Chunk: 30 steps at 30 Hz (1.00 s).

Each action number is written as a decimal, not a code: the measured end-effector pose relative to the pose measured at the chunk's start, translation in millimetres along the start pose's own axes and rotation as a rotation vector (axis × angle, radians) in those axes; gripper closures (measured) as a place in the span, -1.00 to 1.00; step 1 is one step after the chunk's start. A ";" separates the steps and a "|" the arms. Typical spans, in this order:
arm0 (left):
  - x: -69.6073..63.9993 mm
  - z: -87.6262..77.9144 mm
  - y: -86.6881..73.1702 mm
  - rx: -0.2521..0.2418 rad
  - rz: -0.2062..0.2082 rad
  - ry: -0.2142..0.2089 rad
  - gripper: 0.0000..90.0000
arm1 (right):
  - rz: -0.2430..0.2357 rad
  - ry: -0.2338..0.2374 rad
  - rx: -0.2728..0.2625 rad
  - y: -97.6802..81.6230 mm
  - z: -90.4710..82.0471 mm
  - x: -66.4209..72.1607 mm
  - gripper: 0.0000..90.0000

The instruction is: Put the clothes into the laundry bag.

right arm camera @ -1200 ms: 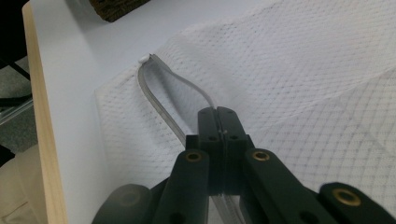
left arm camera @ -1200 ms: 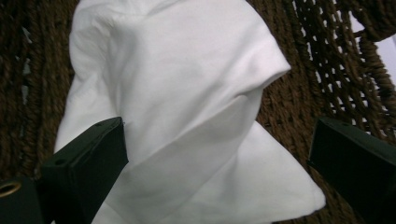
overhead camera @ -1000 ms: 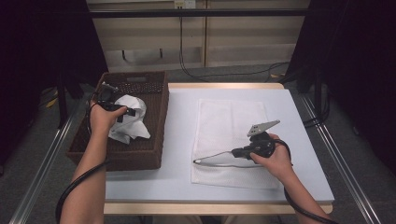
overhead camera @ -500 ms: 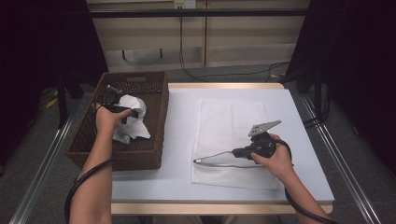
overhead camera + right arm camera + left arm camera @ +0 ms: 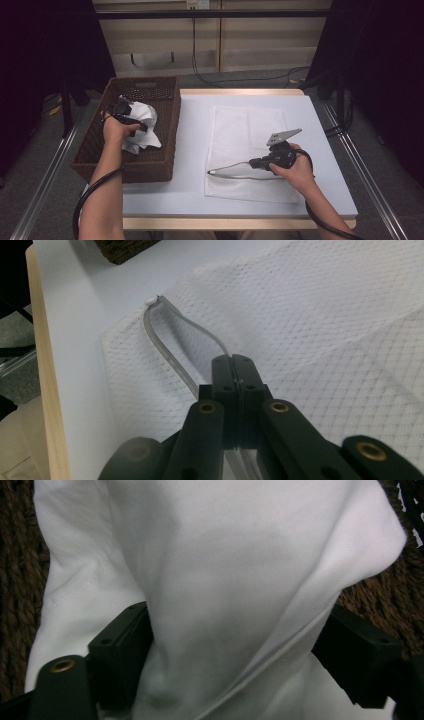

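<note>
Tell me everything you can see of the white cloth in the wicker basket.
The crumpled white cloth looks like soft, smooth woven fabric with a stitched hem, bunched into folds. It lies inside the dark brown wicker basket, towards its middle. The left claw reaches down into it; a raised fold stands between the two black jaws, which have just been closing around it. Whether the pads already press it is unclear.

A table (image 5: 190, 195) with a pale grey-white top and a light wooden rim carries everything. A dark woven basket (image 5: 167, 135) sits at its left edge and overhangs that edge. A white mesh cloth (image 5: 250, 130) lies flat on the right half, its near edge just short of the table's near edge.
</note>
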State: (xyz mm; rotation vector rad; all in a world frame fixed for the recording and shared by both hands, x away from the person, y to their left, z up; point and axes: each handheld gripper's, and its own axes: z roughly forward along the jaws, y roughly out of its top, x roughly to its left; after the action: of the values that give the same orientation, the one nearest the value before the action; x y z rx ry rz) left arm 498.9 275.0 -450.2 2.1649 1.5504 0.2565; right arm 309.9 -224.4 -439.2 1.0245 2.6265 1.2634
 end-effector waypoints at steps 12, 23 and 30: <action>-11.4 -7.5 4.4 0.078 0.014 0.015 0.50 | 0.005 -0.011 -0.001 0.0 -1.3 -0.6 1.00; -25.0 -32.2 9.3 0.093 -0.091 -0.090 0.58 | 0.019 -0.036 0.003 -1.2 0.1 -2.6 1.00; -34.3 -60.9 16.2 0.053 -0.073 -0.134 0.58 | 0.028 -0.048 -0.012 1.5 -1.4 -3.7 1.00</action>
State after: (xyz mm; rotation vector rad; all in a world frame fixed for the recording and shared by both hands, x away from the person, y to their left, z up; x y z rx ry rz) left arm 475.8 254.7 -385.5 2.1136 1.5732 0.0459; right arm 313.0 -226.8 -438.0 1.0790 2.5746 1.2423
